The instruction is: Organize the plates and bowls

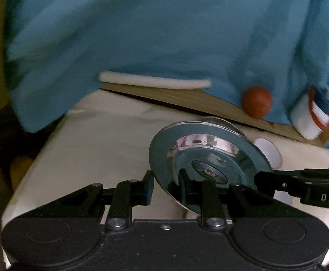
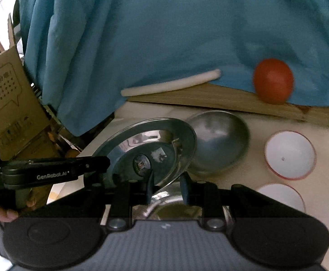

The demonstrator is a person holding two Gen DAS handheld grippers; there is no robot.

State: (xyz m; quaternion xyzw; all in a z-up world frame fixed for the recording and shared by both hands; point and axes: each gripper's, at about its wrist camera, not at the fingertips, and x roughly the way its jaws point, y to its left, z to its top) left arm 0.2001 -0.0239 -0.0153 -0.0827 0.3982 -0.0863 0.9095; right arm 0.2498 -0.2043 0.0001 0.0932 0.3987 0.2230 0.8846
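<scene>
Here, nearest the lens in the left wrist view, the left gripper stands with its jaws narrowly parted across the lower rim of a steel plate, pads pressing on the rim from both sides, so the plate is held tilted above the pale tabletop. In the right wrist view the right gripper grips the same plate at its near right edge, jaws equally narrow, one pad inside the rim and one outside. Each gripper shows in the other's view as a dark arm reaching in from the side at mid-height.

Under the plate's near edge, at the bottom centre of the right view, another shiny steel piece shows partly; what it is cannot be told. Just past the plate's right edge lies a steel bowl, close to it. Right of that sit a white bowl with a red rim and a second white dish below it, near each other.

The left half of the tabletop in the left view is bare up to its rounded edge. Farther back a wooden board carries a red ball and a white stick. Behind it hangs blue cloth; a cardboard box stands at the left edge.
</scene>
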